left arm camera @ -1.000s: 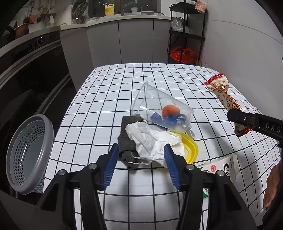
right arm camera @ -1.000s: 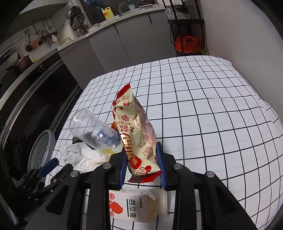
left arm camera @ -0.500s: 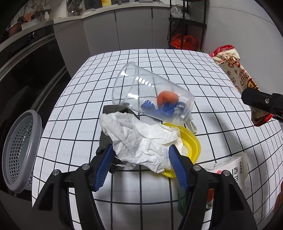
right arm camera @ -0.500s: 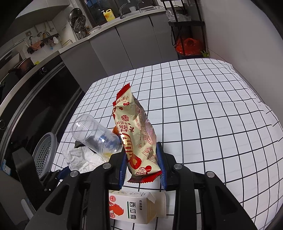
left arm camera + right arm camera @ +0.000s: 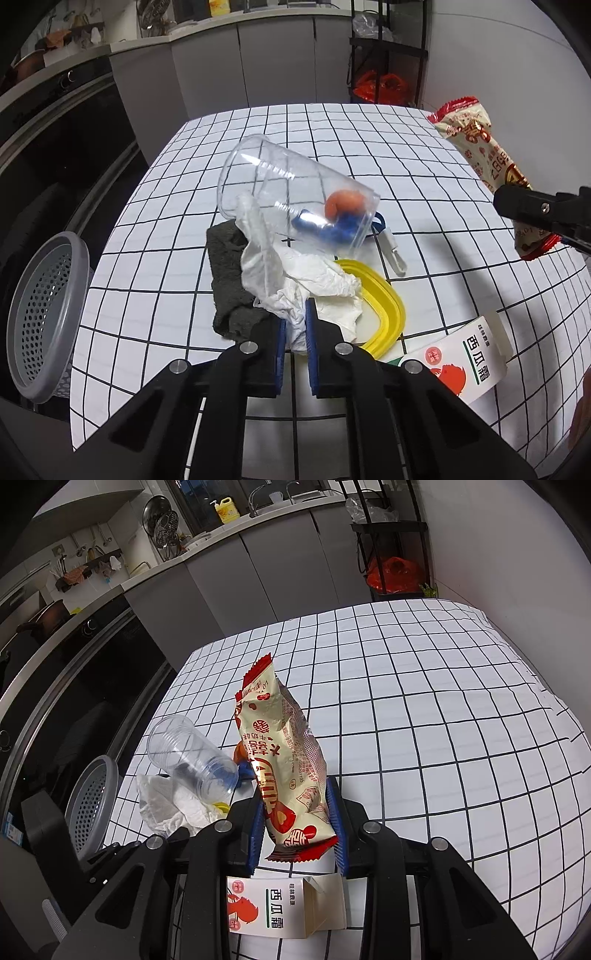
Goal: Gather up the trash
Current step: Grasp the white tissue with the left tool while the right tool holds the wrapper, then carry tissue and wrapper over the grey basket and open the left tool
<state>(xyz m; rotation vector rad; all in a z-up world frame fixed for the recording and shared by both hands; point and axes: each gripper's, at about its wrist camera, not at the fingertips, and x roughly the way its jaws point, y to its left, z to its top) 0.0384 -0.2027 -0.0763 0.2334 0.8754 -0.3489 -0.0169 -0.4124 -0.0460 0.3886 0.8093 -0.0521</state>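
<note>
Left tool (image 5: 294, 332): clenched on a fold of crumpled white tissue (image 5: 310, 280), blue pads pinching its near edge. Tissue creased, bunched, draped over a dark grey cloth (image 5: 229, 284) and the rim of a yellow lid (image 5: 384, 306), all low on the checked bench (image 5: 332, 147). Far edge of tissue reaching into the mouth of a clear plastic cup (image 5: 291, 199) lying on its side; orange and blue pieces visible through the cup wall. Small white clip-like item (image 5: 393, 251) just beside the cup base. Carton (image 5: 469, 365) with green and red print lying right of the lid. Grey perforated basket (image 5: 44, 317) off the bench's left edge.

Right tool (image 5: 297, 827): grasping a snack wrapper (image 5: 284, 760), cream with red print and red crimped ends, held upright above the bench (image 5: 443, 701), lower end between the pads.

Right wrist view only: carton (image 5: 284, 908) directly under the tool; left tool body at lower left; tissue (image 5: 166, 801), cup (image 5: 192, 760) and basket (image 5: 92, 805) seen from the side. Left wrist view only: grey cloth, white clip, wrapper (image 5: 484, 155) in profile at right with one black finger (image 5: 532, 206) of the right tool across it.
</note>
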